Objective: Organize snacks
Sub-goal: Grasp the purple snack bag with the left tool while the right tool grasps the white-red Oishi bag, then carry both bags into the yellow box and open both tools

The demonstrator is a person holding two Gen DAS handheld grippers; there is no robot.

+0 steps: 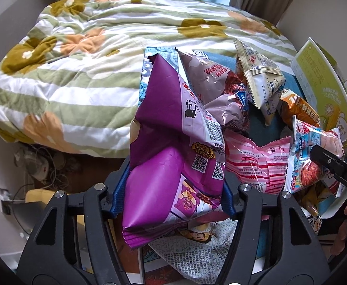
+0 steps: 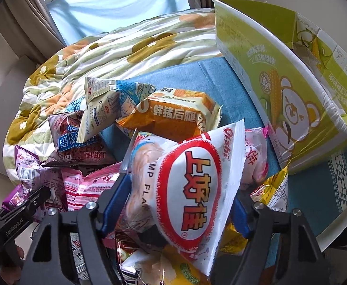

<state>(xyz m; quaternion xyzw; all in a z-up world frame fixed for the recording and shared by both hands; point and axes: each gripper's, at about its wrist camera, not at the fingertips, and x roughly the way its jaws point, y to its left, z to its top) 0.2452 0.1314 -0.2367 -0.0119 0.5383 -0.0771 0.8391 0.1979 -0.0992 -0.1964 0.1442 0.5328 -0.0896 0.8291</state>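
Between left jaws, purple snack bag (image 1: 171, 147) gripped lengthwise, right jaws gripping upright white Oishi bag (image 2: 187, 190).

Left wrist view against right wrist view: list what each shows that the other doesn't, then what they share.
Only the left wrist view shows the left gripper closed on the purple bag, and the tangle of cables on the floor beside the bed.

Only the right wrist view shows the right gripper closed on the white Oishi bag, the window, and the inside of the green box.

Both show the striped quilt, the orange bag, the pink striped bag and the blue cloth.
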